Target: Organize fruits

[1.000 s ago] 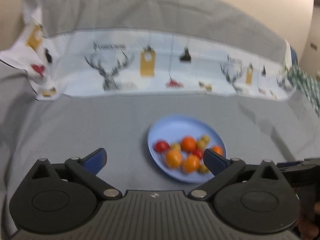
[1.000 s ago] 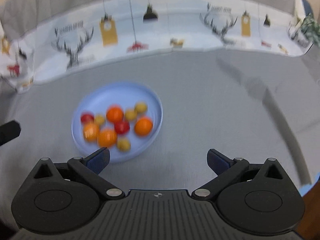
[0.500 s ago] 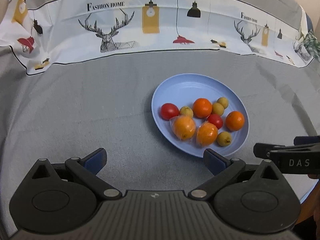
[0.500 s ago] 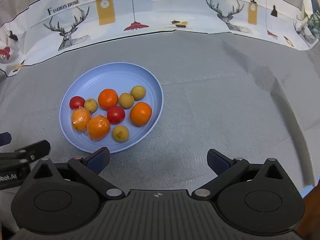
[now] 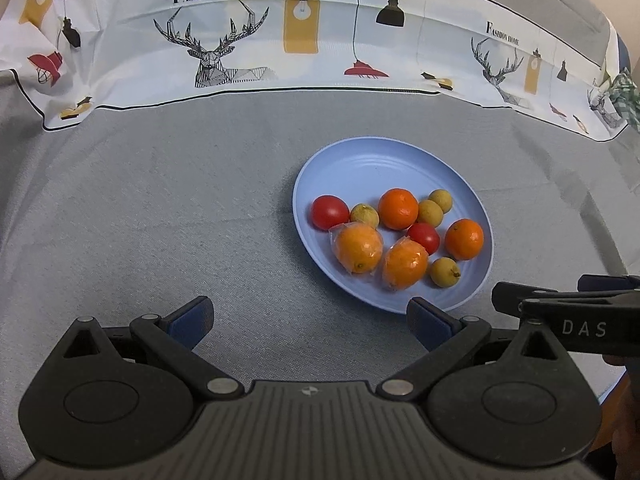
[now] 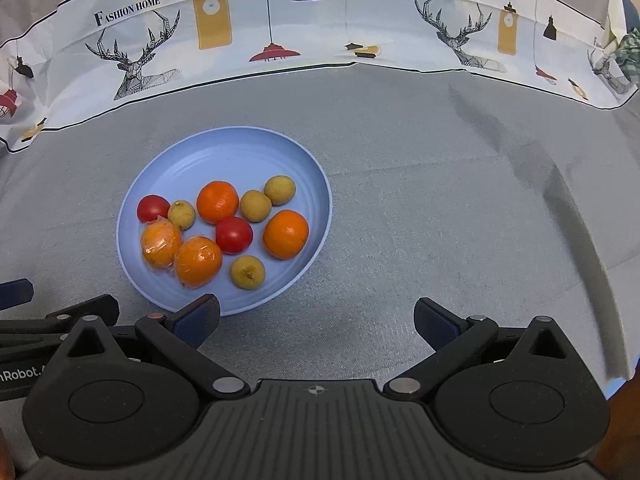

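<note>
Left wrist view: your left gripper (image 5: 310, 318) hangs over the grey cloth (image 5: 160, 208) with its fingers spread wide and nothing between them. The blue plate (image 5: 360, 160) lies ahead and toward your right finger (image 5: 428, 320), whose blue pad just overlaps the plate's near rim. On the plate, two oranges in clear wrap (image 5: 358, 249) (image 5: 404, 264) sit closest to that fingertip, touching each other. Beyond them lie two bare oranges (image 5: 398, 208) (image 5: 464, 239), two red tomatoes (image 5: 330, 212) (image 5: 424, 237) and four small yellow-brown fruits (image 5: 365, 216) (image 5: 430, 212) (image 5: 441, 200) (image 5: 445, 272). Your right gripper (image 5: 568, 304) reaches in just outside your right finger, near the plate's edge.

In the right wrist view, your right gripper (image 6: 316, 318) is also wide open and holds nothing; bare cloth lies between its fingers. The plate (image 6: 240, 148) sits ahead of your left finger (image 6: 198, 316), whose pad overlaps the near rim. The wrapped orange (image 6: 198, 262) and one small yellow-brown fruit (image 6: 248, 273) are the nearest pieces to that fingertip, with the second wrapped orange (image 6: 161, 244) further out to the left. A tomato (image 6: 234, 235) rests in the middle of the pile, touching the wrapped orange. All the fruit is on the plate, crowded in its near half. A printed cloth with deer and lamps (image 6: 280, 32) borders the far side.
</note>
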